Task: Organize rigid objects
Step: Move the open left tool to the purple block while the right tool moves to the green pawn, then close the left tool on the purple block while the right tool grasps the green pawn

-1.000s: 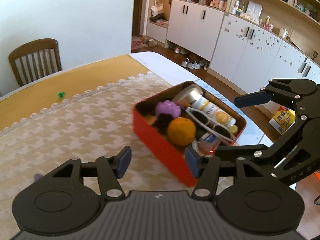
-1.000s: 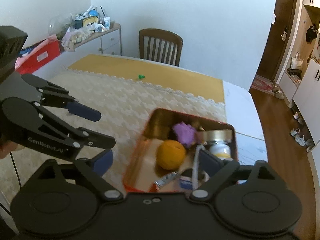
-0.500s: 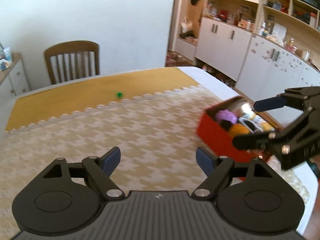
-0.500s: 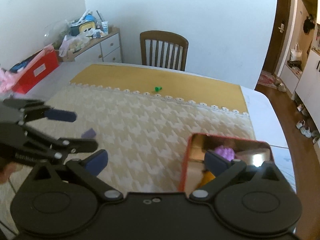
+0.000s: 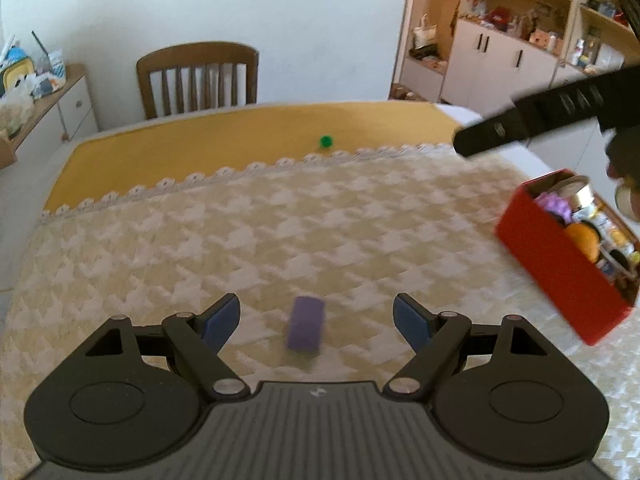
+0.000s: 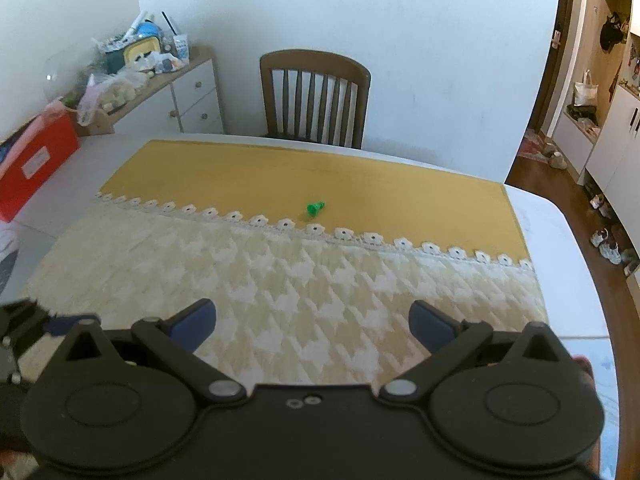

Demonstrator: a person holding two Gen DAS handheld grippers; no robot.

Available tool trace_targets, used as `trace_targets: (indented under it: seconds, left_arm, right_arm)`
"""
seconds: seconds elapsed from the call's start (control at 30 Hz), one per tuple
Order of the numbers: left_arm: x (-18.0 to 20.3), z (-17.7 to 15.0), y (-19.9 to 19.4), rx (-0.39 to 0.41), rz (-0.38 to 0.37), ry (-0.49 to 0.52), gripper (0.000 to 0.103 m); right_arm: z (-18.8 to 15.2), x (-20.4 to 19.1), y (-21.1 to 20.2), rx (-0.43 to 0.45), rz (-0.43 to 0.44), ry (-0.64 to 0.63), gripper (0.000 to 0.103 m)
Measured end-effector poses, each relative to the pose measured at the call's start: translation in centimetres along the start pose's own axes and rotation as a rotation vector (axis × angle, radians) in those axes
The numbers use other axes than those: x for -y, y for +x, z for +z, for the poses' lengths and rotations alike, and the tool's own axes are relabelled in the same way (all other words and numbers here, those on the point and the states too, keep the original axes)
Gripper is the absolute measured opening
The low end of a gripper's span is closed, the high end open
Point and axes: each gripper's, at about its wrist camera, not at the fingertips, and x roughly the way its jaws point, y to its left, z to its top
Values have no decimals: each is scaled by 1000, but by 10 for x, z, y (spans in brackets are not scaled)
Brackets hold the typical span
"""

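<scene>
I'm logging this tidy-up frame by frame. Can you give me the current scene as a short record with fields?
left gripper: open, empty, purple block lying on the cloth between its fingers
right gripper: open, empty, above the patterned cloth
red box: at the table's right, filled with small items
green piece: loose on the yellow mat
chair: at the far side

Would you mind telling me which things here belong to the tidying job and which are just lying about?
Job: purple block, green piece, red box, left gripper, right gripper.
Lying about: chair, sideboard clutter, shoes.
</scene>
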Motion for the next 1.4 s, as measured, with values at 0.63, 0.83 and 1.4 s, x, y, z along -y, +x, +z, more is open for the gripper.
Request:
trace_targets:
  seconds: [0.63, 0.83, 1.4]
  left_arm:
    - [-6, -16, 40, 8, 78, 5, 84]
    - [-1, -19, 44, 30, 85, 31, 84]
    - [8, -22, 41, 71, 51, 70, 33]
  right_arm:
    - [72, 1, 150, -54, -107, 76, 101]
    - [77, -2, 178, -60, -127, 84, 91]
    - [68, -9, 177, -43, -83, 112, 19]
